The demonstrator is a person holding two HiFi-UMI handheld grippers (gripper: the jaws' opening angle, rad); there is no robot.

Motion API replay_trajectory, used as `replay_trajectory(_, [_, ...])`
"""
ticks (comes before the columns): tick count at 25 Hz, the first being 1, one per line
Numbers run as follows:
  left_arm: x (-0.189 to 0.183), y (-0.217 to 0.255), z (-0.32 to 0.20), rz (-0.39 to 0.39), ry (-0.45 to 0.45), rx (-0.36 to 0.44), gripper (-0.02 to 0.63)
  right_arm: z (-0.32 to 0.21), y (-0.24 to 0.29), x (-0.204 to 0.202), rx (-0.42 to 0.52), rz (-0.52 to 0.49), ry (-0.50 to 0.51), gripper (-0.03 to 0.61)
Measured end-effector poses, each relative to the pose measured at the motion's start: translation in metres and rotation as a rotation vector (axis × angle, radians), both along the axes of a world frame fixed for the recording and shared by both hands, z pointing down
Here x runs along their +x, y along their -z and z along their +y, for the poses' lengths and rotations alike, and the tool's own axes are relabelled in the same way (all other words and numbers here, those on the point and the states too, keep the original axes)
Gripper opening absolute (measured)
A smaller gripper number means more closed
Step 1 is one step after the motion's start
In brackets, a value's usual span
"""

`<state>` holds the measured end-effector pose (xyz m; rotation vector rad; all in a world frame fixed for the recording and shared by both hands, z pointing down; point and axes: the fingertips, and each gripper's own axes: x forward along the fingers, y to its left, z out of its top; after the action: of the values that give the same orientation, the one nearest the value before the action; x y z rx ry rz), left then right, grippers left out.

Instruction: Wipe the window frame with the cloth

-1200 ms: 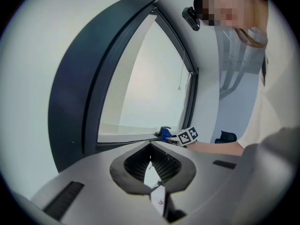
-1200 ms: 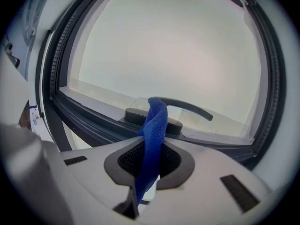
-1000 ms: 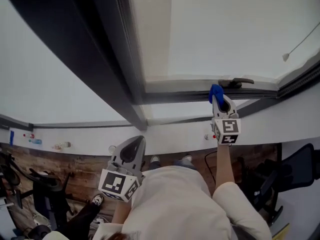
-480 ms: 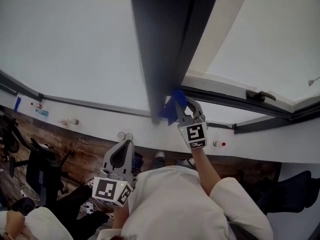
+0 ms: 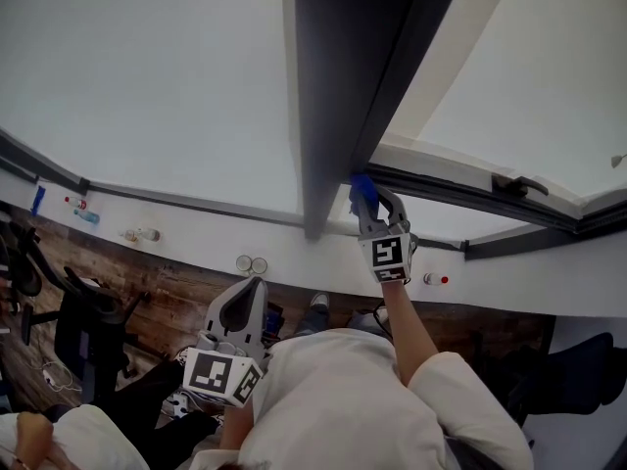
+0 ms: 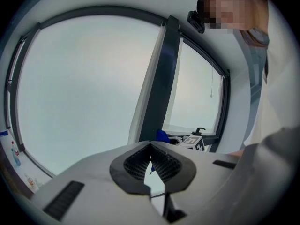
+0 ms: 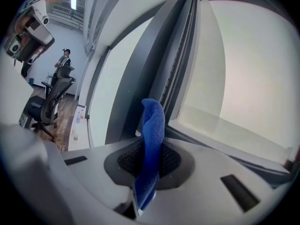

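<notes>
Right gripper view: right tongs [image 7: 151, 146] pinch the cloth [image 7: 153, 118], upright, at the window frame [image 7: 140, 78]; left tongs [image 6: 151, 148] pressed together

Lower end of cloth [image 7: 153, 125] out of sight inside right tool [image 7: 151, 161]; sill objects [image 5: 140, 234] too small for naming.

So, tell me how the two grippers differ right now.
The right gripper holds the blue cloth; the left gripper holds nothing. The right gripper is up at the window frame; the left gripper hangs low, away from it. Both are shut.
</notes>
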<state>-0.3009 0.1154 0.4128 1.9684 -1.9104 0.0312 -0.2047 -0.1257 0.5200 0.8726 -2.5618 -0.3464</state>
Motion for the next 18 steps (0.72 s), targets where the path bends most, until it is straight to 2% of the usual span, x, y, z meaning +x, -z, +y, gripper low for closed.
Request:
replay_trajectory(8, [0.025, 0.003, -0.015, 0.006, -0.097, 0.016, 0.008, -0.002, 0.008, -0.003, 0.055, 0.058, 0.059, 0.044])
replay_trajectory(18, [0.052, 0.005, -0.036, 0.005, -0.180, 0.025, 0.008, -0.015, 0.009, 0.036, 0.033, 0.061, 0.014, 0.044])
